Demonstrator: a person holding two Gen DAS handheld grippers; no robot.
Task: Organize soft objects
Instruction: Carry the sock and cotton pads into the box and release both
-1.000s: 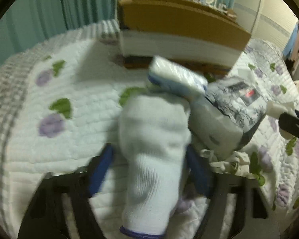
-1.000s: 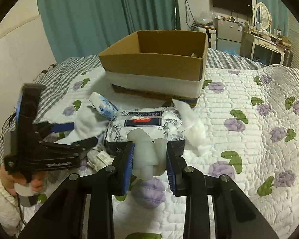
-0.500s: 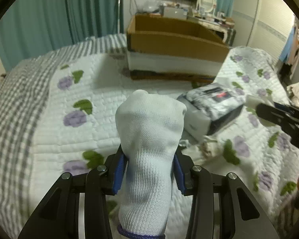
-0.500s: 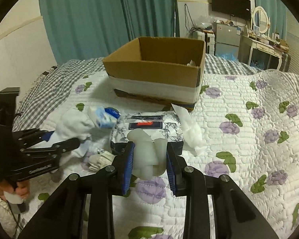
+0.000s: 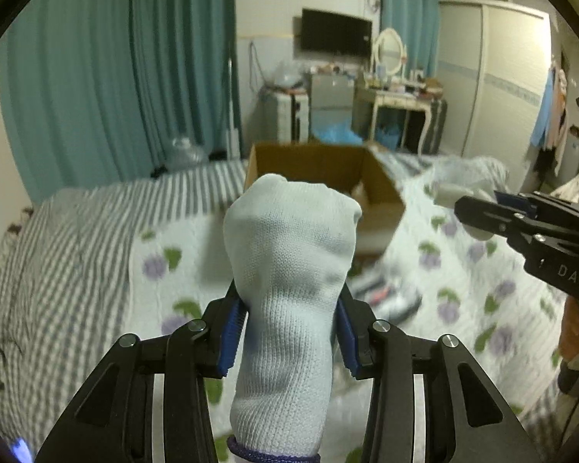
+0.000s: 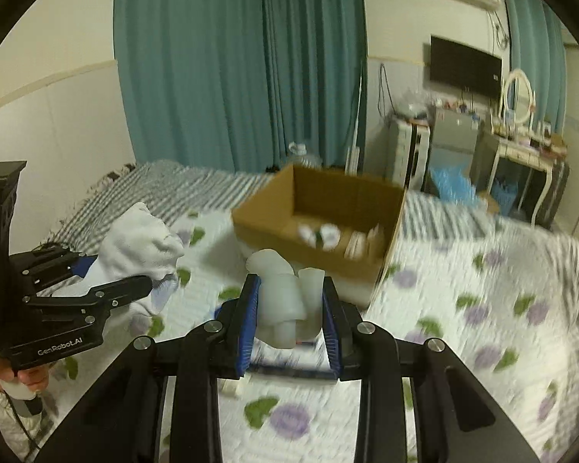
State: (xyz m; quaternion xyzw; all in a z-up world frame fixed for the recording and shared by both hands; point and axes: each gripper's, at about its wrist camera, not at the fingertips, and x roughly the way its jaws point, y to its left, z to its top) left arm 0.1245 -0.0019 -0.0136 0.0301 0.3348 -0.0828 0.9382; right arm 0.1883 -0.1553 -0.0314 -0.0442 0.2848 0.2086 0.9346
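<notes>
While each tool clamps a soft item (left tool (image 5: 287, 332) white glove (image 5: 289, 301), right tool (image 6: 289, 324) pale bundle (image 6: 285, 301)), the cardboard box (image 6: 320, 208), upper centre, holds few things.

A bed covered by a white quilted bedspread (image 6: 463, 270) printed with purple flowers and green leaves fills the lower half of both views. A grey-and-white striped blanket (image 5: 58, 239) lies along its left side. An open brown cardboard box (image 6: 351, 208) sits on it at centre frame, with blurred small items inside.

Black left gripper (image 5: 289, 332) and right gripper (image 6: 289, 316): blue-padded fingers (image 5: 231, 332), silver screws, white lettering.
</notes>
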